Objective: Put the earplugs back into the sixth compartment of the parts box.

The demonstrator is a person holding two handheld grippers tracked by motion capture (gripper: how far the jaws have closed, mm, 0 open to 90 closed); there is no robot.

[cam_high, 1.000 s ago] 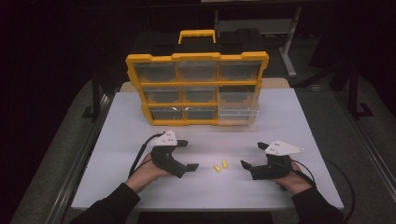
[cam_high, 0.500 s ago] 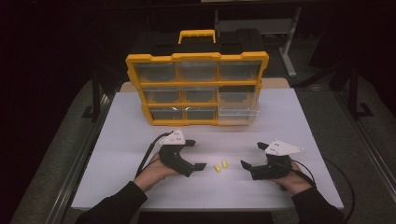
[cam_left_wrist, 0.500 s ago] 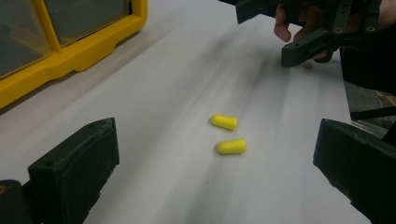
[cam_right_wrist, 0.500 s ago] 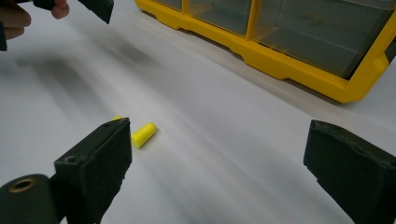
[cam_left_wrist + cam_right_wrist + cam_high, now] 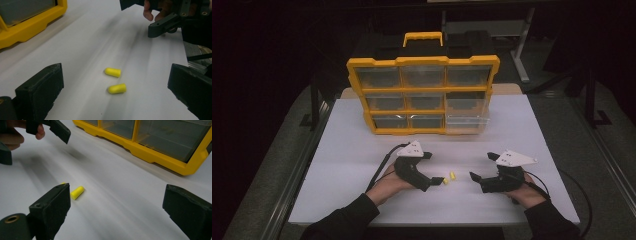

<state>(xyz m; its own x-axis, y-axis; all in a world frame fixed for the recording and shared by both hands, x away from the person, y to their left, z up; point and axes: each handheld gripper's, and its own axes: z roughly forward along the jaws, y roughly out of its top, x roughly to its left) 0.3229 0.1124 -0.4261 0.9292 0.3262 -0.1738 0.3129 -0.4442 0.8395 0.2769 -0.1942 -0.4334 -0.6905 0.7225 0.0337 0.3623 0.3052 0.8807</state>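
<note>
Two small yellow foam earplugs [image 5: 445, 181] [image 5: 452, 175] lie side by side on the white table [image 5: 352, 150], between the two hands. My left gripper [image 5: 430, 169] is open, and its nearer jaw ends right beside the earplugs. In the left gripper view both earplugs [image 5: 112, 72] [image 5: 117, 88] lie between the wide-apart jaws of this gripper [image 5: 113, 80]. My right gripper [image 5: 481, 166] stands open a little to their right, with nothing in it. In the right gripper view [image 5: 117, 200] one earplug [image 5: 77, 192] lies beside the left jaw, and the other earplug [image 5: 63, 183] peeks out behind that jaw.
A yellow organizer [image 5: 422, 95] with clear drawers and a black top stands at the back of the table. Its large lower right drawer [image 5: 467, 120] is pulled out a little. A black cable [image 5: 379, 172] trails from the left gripper. Dark floor surrounds the table.
My left gripper has moved right and forward, up to the earplugs. The right gripper and the earplugs have stayed where they were.
</note>
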